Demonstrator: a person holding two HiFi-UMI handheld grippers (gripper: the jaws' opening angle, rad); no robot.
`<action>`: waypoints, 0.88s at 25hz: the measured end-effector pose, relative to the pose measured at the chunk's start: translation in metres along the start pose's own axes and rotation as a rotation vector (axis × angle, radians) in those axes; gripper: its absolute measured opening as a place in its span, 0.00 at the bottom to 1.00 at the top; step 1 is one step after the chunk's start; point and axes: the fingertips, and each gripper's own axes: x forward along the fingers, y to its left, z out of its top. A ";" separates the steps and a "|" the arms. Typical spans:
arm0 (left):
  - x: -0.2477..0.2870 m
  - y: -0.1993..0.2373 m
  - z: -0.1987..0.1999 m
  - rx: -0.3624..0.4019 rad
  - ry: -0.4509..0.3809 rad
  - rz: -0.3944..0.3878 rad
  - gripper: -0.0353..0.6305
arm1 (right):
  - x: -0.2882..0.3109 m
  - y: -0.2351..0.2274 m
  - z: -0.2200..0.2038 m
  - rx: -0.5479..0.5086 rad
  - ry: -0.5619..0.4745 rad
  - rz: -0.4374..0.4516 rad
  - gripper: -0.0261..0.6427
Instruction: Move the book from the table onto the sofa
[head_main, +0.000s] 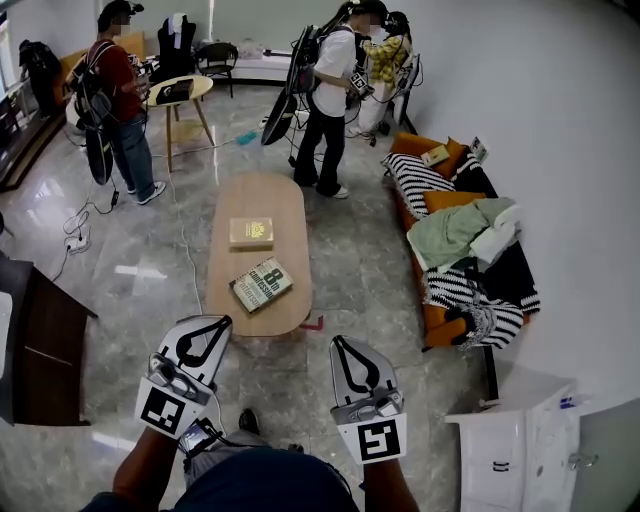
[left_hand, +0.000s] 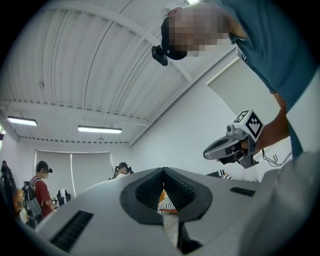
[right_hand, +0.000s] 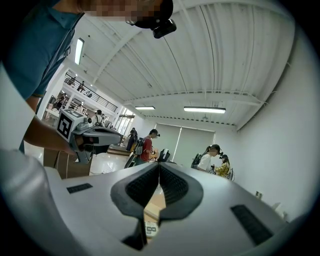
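The left hand-held gripper and the right hand-held gripper are both clenched on nothing; each gripper view shows its ribbed pads meeting with only the room beyond them. They are held side by side in front of the person, short of the near end of the oval wooden table. Two books lie on it, well apart from either tool: a grey-covered book nearer the person, lying askew, and a yellow book just beyond it, square to the table. The task does not say which is meant. The sofa stands to the right along the wall, crowded with striped cushions and a green cloth. The step in hand looks like the approach, with no book lifted yet. The next move calls for opening a pair of jaws, coming in low at a book's edge and closing across its thickness; a flat cover offers little to bite. Other people stand at the far end
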 end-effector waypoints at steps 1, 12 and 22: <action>0.001 0.008 -0.005 0.002 0.000 -0.006 0.06 | 0.008 0.002 -0.002 -0.004 0.008 -0.004 0.06; 0.028 0.051 -0.043 -0.043 0.032 -0.030 0.06 | 0.070 -0.004 -0.016 0.010 0.035 -0.015 0.06; 0.090 0.055 -0.062 -0.051 0.080 0.034 0.06 | 0.108 -0.059 -0.047 0.037 0.018 0.066 0.06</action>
